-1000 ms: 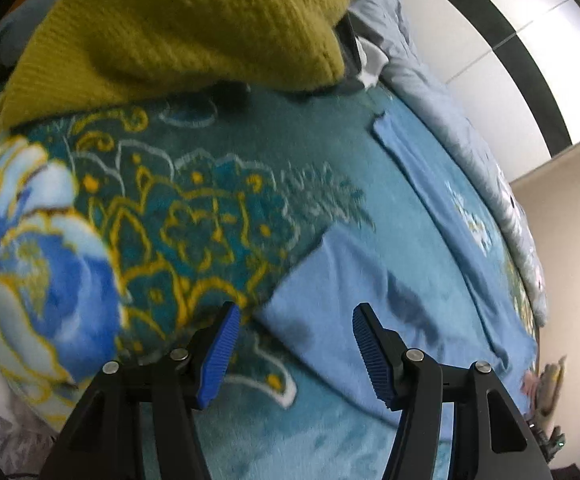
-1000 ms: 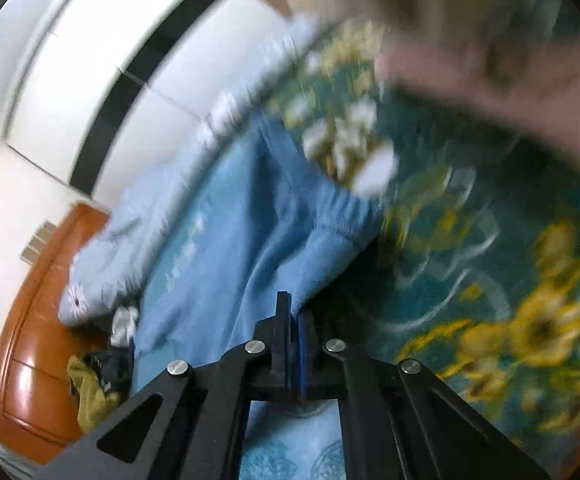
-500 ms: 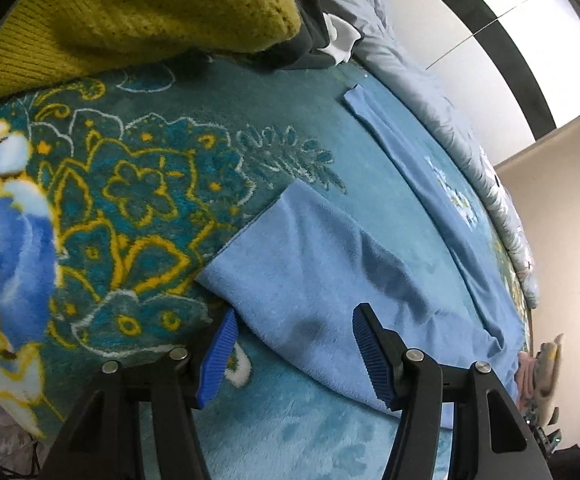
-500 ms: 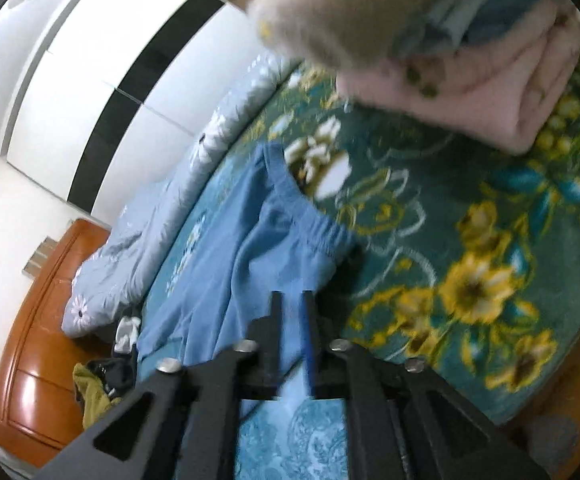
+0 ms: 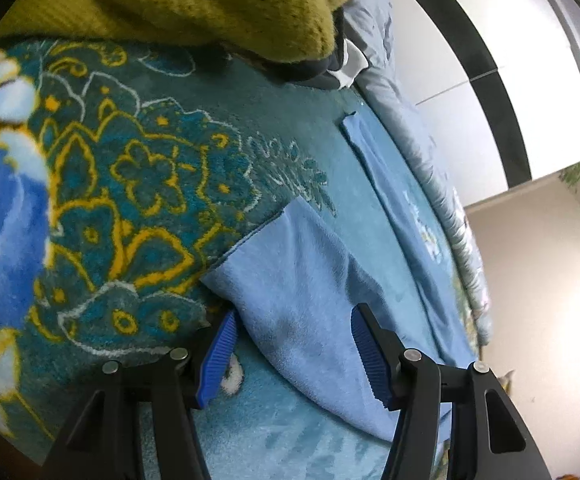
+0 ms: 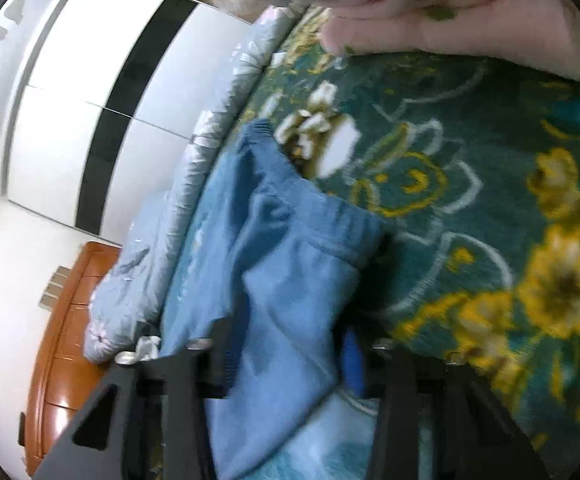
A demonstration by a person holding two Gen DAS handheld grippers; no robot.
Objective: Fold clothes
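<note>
Light blue trousers lie flat on the patterned teal blanket, a leg hem between the left gripper's parted jaws, untouched. The right gripper is closing astride the waistband corner; blur seems to hide any contact. A mustard knit crowds the far edge.

Trouser leg hem lies on blanket, btwn left gripper fingers; knit sweater far ahead, 2nd leg ahead-right. Right gripper straddles waistband corner; folded stack far ahead, quilt left.
</note>
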